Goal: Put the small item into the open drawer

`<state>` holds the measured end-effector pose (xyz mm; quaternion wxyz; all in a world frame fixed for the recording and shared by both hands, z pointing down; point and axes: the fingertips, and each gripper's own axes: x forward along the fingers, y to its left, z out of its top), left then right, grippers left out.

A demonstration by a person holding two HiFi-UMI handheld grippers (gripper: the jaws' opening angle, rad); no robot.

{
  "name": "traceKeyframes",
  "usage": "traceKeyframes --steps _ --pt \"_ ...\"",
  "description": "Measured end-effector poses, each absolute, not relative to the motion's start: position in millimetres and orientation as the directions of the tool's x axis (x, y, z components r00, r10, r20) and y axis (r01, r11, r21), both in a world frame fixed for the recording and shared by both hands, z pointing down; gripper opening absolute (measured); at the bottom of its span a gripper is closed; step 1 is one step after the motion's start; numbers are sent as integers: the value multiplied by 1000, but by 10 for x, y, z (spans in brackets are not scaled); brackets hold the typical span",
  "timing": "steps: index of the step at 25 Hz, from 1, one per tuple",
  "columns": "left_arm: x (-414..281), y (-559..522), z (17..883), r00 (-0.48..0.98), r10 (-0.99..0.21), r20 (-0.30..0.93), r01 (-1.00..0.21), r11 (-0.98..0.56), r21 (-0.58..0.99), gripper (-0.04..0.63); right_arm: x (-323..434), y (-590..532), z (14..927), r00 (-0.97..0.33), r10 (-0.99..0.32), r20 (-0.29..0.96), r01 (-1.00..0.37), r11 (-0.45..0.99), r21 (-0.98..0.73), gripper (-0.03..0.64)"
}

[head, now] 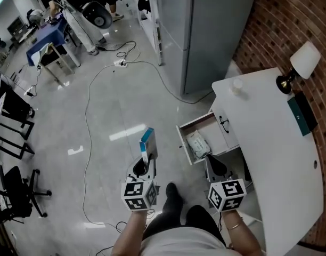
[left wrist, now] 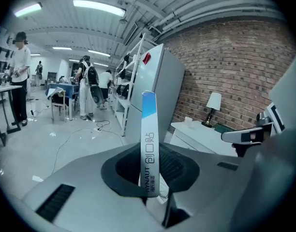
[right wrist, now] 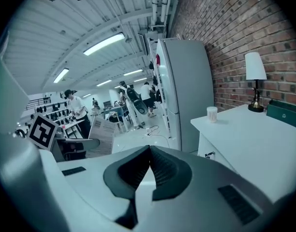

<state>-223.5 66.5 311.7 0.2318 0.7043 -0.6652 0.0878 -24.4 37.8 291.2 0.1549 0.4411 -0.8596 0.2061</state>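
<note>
Nearest the camera, the left gripper [left wrist: 151, 174] has its jaws closed narrowly on the small box [left wrist: 149, 138], a slim white carton with a blue top that stands upright between the pads. In the head view the box is above the grey floor, left of the open drawer [head: 182, 141] and clear of it. The right gripper [right wrist: 148, 152] has its jaw tips together with nothing between them; it is just in front of the drawer. A white packet [head: 198, 144] lies inside the drawer. The drawer belongs to a white desk [head: 275, 153] set against a brick wall [head: 269, 20]. Further along the desktop are a small white cup [head: 237, 85], a dark green case [head: 301, 114] and a lamp [head: 299, 66]. Beyond stands a grey refrigerator [head: 205, 31]; a cable [head: 88, 105] trails across the floor.
</note>
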Motion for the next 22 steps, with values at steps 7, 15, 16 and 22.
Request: traceKeyframes --steps 7,15,16,22 --pt "-2217 -90 3628 165 -855 491 -977 -74 200 83 -258 -169 3312 -516 -699 495 -854 466 -233 6" --pt "-1907 -812 4353 231 -810 538 -967 -131 218 83 -171 -788 4023 -501 -679 537 -864 435 -255 6" --pt "-1859 -898 4457 239 -806 542 -966 -140 217 83 -160 -854 4111 -502 -677 538 -863 436 -257 6" --pt "-1574 -1382 5098 275 -776 568 -961 -205 186 83 -96 -1162 4717 -511 -648 564 -857 435 -277 6"
